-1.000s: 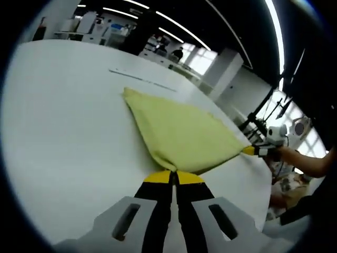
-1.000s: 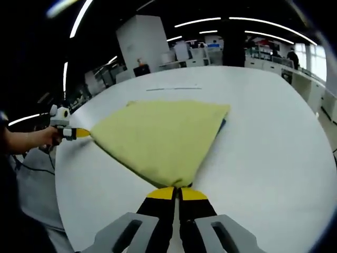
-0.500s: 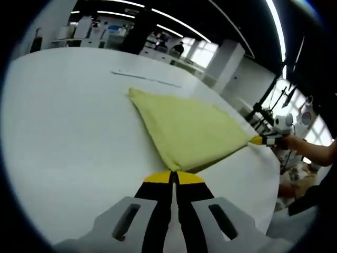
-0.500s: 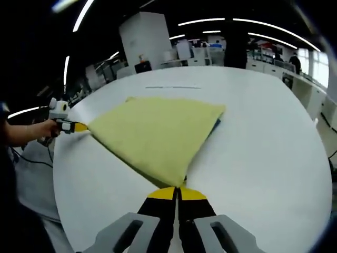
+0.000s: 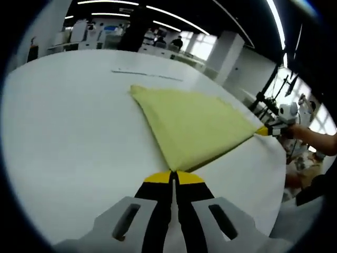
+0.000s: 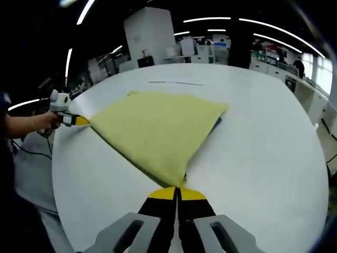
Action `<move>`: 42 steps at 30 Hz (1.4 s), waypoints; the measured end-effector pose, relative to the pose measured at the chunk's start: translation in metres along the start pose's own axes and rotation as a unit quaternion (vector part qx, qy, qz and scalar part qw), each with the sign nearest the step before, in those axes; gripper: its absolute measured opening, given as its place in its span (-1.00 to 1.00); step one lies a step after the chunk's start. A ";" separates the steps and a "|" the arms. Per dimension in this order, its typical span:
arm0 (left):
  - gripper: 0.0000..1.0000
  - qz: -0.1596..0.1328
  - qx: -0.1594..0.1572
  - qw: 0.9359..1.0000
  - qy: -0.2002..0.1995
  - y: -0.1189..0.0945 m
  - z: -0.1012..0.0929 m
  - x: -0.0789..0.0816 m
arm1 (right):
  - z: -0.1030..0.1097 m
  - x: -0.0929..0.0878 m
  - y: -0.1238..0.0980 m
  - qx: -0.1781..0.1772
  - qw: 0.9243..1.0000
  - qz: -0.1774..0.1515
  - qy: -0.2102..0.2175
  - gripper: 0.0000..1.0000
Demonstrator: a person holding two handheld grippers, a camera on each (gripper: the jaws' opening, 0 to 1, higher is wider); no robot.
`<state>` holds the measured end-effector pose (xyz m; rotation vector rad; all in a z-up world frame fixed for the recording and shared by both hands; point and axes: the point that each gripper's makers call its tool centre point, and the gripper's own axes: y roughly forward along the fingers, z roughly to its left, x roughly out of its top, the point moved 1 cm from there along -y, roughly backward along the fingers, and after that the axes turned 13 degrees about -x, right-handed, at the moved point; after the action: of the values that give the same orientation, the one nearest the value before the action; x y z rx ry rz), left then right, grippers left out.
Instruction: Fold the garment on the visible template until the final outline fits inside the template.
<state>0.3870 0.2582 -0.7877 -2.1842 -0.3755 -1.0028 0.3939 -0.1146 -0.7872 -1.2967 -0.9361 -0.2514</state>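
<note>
A yellow garment (image 5: 195,124) lies spread on the white table (image 5: 68,137), folded to a rough triangle. My left gripper (image 5: 174,174) is shut on its near corner. The right gripper (image 5: 265,130), held by a hand, pinches the corner at the far right of the left gripper view. In the right gripper view the same garment (image 6: 158,121) fans out from my right gripper (image 6: 178,190), which is shut on its corner. The left gripper (image 6: 80,120) grips the tip at the left. A blue edge (image 6: 217,125) peeks from under the garment's right side.
A thin dark line (image 5: 147,75) is marked on the table beyond the garment, seen also as a line (image 6: 171,83) in the right gripper view. The white table (image 6: 263,158) is round-edged. Stands and cables (image 5: 268,95) rise off its side, with desks and people far behind.
Both views have shifted slightly with the hands. The garment stays stretched between the two grippers, and both grips hold as before.
</note>
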 end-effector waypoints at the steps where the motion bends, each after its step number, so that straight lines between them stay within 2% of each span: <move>1: -1.00 0.002 0.001 1.000 0.002 0.000 -0.001 -0.001 | 0.000 -0.001 -0.001 0.000 1.000 0.001 0.000 -1.00; 19: -1.00 0.023 0.006 0.999 0.023 -0.008 -0.018 -0.017 | 0.007 -0.020 -0.021 -0.005 1.000 0.003 -0.008 -1.00; 33: -1.00 0.018 0.010 1.000 0.016 -0.017 -0.034 -0.032 | 0.010 -0.031 -0.032 -0.012 1.000 0.005 -0.001 -1.00; 42: -1.00 0.023 0.023 0.999 0.024 -0.016 -0.032 -0.032 | 0.011 -0.033 -0.033 -0.013 1.000 0.009 -0.020 -1.00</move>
<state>0.3402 0.2485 -0.7892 -2.1143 -0.3210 -1.0084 0.3472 -0.1256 -0.7878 -1.3374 -0.9574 -0.2245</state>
